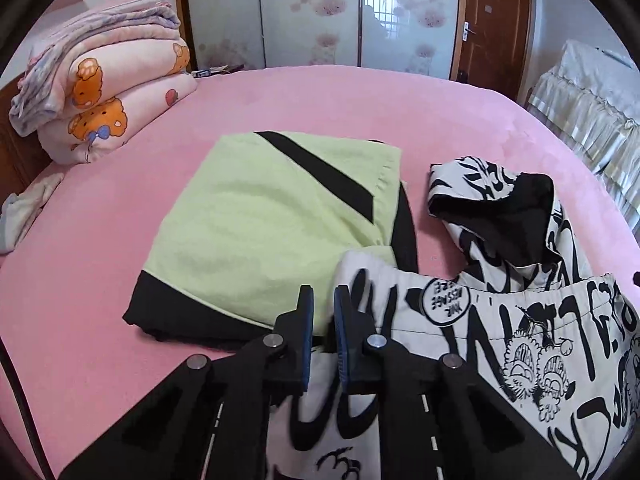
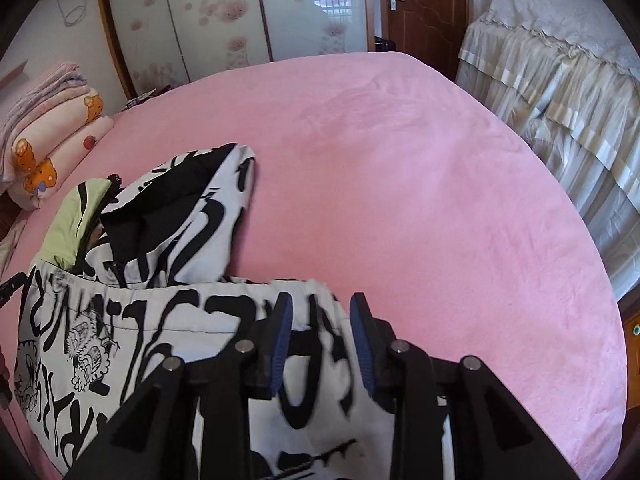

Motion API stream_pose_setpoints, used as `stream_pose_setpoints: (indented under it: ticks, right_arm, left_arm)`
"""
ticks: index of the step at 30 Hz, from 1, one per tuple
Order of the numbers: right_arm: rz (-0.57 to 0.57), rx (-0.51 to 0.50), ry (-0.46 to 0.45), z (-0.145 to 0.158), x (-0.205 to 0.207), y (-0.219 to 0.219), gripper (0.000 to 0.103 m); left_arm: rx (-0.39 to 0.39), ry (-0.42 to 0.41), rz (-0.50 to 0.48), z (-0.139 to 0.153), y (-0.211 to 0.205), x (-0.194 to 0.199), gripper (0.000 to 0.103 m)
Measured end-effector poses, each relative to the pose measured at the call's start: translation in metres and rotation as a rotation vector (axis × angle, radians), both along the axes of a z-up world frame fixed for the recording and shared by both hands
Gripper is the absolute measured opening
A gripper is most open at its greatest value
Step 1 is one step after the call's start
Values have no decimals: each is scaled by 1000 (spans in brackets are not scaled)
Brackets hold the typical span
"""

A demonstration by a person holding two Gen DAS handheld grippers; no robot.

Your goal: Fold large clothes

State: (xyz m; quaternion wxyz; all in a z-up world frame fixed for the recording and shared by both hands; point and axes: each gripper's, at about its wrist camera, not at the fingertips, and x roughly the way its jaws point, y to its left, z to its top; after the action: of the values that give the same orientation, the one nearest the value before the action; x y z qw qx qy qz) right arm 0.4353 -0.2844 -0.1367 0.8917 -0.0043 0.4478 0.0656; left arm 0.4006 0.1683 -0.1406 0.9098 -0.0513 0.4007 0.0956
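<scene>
A white hoodie with black graffiti print (image 1: 500,320) lies on the pink bed, its black-lined hood (image 1: 500,208) pointing away from me. It also shows in the right wrist view (image 2: 120,340). My left gripper (image 1: 324,300) hovers over the hoodie's left edge with a narrow gap between its blue pads, holding nothing. My right gripper (image 2: 320,308) is open over the hoodie's right edge, fabric showing between the jaws. A folded pale green and black garment (image 1: 260,220) lies to the hoodie's left, its corner under the hoodie.
The pink bed (image 2: 420,200) stretches to the right. A stack of folded quilts (image 1: 104,80) sits at the far left corner. A second bed with a frilled cover (image 2: 560,80) stands to the right. Sliding wardrobe doors and a wooden door are behind.
</scene>
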Motion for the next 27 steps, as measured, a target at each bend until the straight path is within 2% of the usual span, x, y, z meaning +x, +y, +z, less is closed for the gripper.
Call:
stream_pose_setpoints:
  ticks: [4,8,10,12,14,15,16,21,22,23,25,26,27]
  right_arm:
    - [26,-1,38,-14,9,31,15]
    - [-57,-113,79,-47,20,28,15]
    - [-70,-43,99,-58,23,9,14]
    - [-77,14,87,-56,20,-4,14]
    - [-74,29,81,-54,17,-10,12]
    - [-87,9,79,-53,17,-12,0]
    - [-105,-13,85,-53,17,-14,0]
    - [-109,76,120,-36,7,-32,0]
    - [-99,83,121,-29,2,-32,0]
    - [-79,96,123,-21,-4,-34,4]
    - [-32,114,133,-3,-20,-36,5]
    - [-14,115,135,5,-31,-38,7]
    - [8,114,132,16,-43,-40,10]
  left_arm:
    - [28,-8,-38,-5,-23,7,9]
    - [61,67,-23,-28,-23,26,7]
    - [9,94,-12,-41,-11,31,4]
    - [-28,93,-13,-46,-4,32,4]
    - [-33,93,-25,-49,-3,32,4]
    - [-30,96,-30,-49,-3,33,4]
    - [-36,96,-29,-48,-2,33,4]
    - [-98,96,-23,-33,2,23,5]
    - [-92,102,-32,-26,1,19,8]
    - [-91,108,-45,-18,-1,12,10]
    - [-91,101,-74,-2,-2,-4,29]
    - [-83,89,-84,8,-2,-16,33]
    - [-76,76,-96,17,-3,-28,41]
